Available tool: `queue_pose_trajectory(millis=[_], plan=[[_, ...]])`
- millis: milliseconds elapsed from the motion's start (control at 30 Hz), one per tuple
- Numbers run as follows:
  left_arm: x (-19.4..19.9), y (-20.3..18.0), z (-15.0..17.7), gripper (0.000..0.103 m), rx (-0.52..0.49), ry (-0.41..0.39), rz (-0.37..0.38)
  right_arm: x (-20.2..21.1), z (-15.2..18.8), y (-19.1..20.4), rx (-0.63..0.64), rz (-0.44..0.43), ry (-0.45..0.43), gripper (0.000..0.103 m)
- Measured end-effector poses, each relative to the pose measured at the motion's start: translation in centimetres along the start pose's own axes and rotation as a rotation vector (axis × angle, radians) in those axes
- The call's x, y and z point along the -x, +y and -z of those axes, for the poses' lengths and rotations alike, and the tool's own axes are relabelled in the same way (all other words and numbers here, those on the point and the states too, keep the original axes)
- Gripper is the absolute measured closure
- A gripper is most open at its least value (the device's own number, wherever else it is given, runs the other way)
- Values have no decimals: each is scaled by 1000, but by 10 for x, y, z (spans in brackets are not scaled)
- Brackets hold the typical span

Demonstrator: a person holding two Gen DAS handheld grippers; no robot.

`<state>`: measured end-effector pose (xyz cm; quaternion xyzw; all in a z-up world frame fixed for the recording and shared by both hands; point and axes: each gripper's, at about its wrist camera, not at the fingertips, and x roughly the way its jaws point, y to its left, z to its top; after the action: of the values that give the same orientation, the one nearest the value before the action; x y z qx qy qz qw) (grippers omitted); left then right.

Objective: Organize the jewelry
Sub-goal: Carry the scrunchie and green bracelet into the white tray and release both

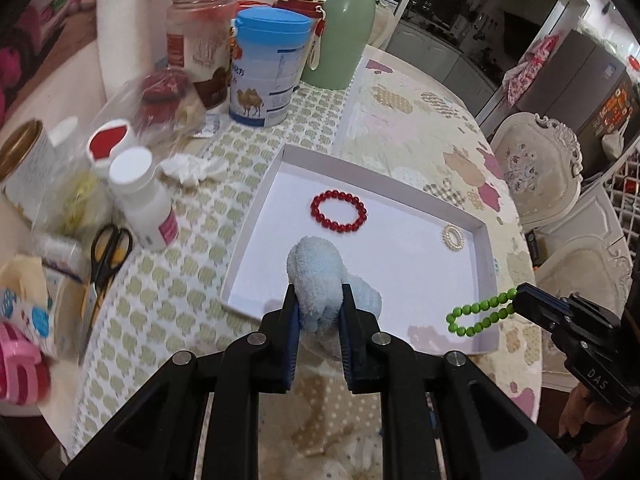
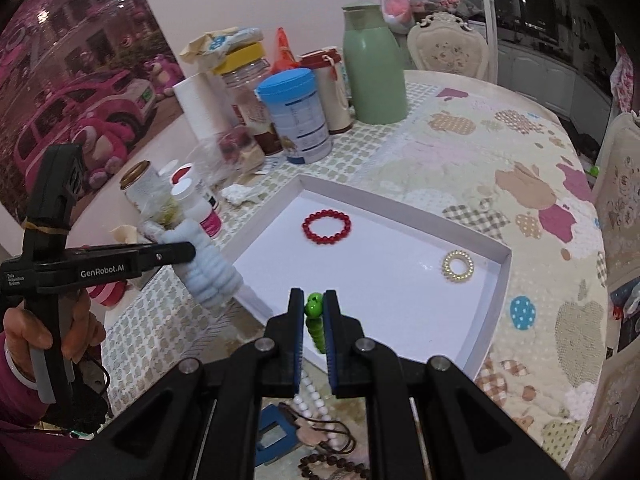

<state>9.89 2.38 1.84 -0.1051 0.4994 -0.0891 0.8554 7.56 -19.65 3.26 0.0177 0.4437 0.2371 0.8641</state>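
Observation:
A white shallow tray (image 1: 256,200) (image 2: 496,280) lies on the table and holds a red bead bracelet (image 1: 338,211) (image 2: 326,226) and a pearl ring-shaped piece (image 1: 453,237) (image 2: 457,266). My left gripper (image 1: 319,300) (image 2: 188,250) is shut on a fluffy light blue scrunchie (image 1: 316,276) (image 2: 208,268), lifted over the tray's near left corner. My right gripper (image 2: 313,308) (image 1: 518,298) is shut on a green bead bracelet (image 2: 314,320) (image 1: 478,314), which hangs above the tray's near right part.
Jars, a blue-lidded tin (image 1: 266,68), a green flask (image 1: 346,24), white bottles and scissors (image 1: 106,264) crowd the table's left and back. White and brown bead strings (image 2: 320,412) lie near the front edge under my right gripper. Chairs (image 1: 536,168) stand at the right.

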Motion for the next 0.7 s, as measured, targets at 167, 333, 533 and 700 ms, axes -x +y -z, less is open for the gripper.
queue_pose_trajectory(millis=[167, 333, 533, 700], plan=[[-15, -2, -12, 94, -22, 6, -28, -21, -8, -6, 0, 7, 30, 94], [-36, 4, -23, 94, -13, 29, -46, -49, -21, -11, -7, 5, 61, 94], [-67, 6, -35, 94, -4, 70, -52, -97, -41, -16, 5, -23, 127, 94], [-90, 13, -42, 94, 18, 97, -66, -137, -59, -40, 31, 48, 165, 94]])
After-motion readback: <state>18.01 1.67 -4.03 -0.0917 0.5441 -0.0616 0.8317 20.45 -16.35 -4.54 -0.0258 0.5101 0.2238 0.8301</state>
